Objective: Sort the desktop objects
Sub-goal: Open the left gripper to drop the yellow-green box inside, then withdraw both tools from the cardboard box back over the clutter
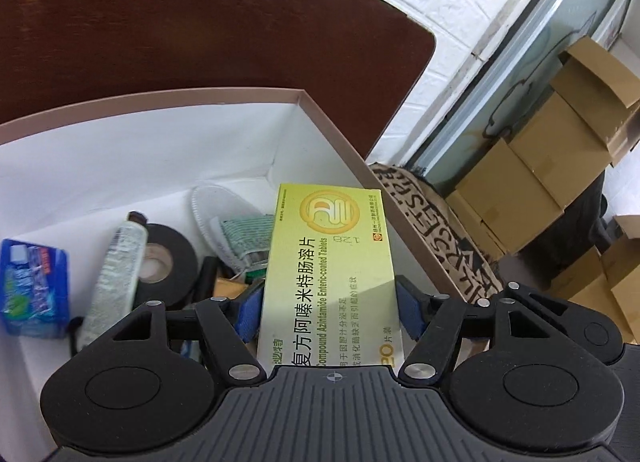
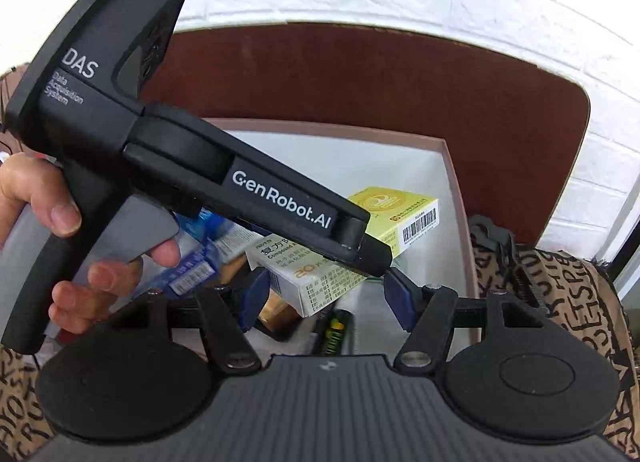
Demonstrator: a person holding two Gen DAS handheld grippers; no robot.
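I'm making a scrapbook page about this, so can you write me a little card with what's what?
Left gripper: closed on the yellow medicine box, above the storage box
Right gripper: open, holding nothing
Storage box: pinkish rim, white inside, on the brown table
Already inside: black tape roll, blue pack, white tube
Hand: grips the left gripper's handle

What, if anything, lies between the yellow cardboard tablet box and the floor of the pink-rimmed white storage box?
The yellow cardboard tablet box hangs over the pink-rimmed white storage box; a green-and-black battery and a brown packet lie under it.
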